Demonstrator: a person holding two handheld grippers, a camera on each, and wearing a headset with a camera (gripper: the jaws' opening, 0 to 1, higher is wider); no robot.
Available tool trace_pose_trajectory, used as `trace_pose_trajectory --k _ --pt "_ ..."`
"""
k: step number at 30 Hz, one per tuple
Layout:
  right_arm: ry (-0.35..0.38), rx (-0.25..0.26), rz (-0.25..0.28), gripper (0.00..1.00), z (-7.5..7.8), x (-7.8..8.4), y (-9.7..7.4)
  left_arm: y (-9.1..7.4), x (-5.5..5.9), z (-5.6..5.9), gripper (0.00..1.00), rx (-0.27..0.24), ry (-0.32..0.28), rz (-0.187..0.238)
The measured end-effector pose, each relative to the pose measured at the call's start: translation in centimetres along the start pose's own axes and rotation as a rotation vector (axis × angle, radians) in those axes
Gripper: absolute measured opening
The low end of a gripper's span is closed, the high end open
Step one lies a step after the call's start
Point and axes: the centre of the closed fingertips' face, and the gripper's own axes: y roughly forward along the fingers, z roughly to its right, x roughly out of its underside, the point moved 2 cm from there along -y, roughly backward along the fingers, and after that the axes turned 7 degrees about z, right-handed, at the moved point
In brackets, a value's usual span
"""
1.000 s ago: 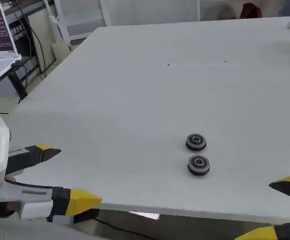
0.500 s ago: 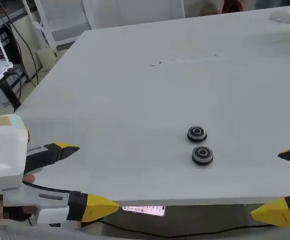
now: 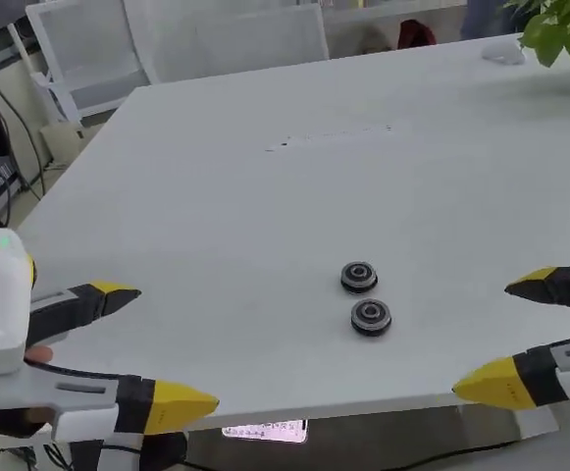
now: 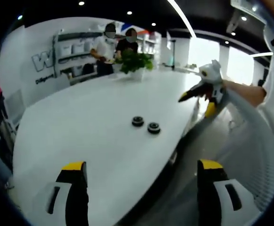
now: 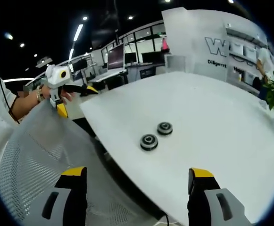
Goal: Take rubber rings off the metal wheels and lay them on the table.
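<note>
No step seems done yet: the far metal wheel (image 3: 359, 278) and the near metal wheel (image 3: 371, 316) lie close together near the bench (image 3: 265, 216) front edge, rubber rings (image 3: 355, 317) apparently on. The left hand-held gripper (image 3: 172, 346) and the right hand-held gripper (image 3: 484, 339) are spread wide, empty.

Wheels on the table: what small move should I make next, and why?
Probably ease the right gripper forward toward the near wheel. It and the far wheel lie flat on the table, their dark rings seemingly on. Both grippers are open and empty at the table's near edge, and the right one looks closer than the left gripper.
</note>
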Motion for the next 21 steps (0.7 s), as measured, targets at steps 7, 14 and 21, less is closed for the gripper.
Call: trace_pose_trajectory --k 7,14,21 --pt "-0.004 -0.009 -0.006 0.87 0.0 0.3 -0.2 0.0 -0.6 -0.2 0.98 -0.014 0.013 0.012" --pt "-0.02 -0.003 -0.009 0.85 0.4 0.3 0.0 0.0 -0.9 -0.3 0.98 -0.017 0.019 0.023" --pt "-0.008 0.002 0.009 0.83 0.5 0.1 0.5 0.6 -1.3 0.0 0.98 0.008 0.044 0.006"
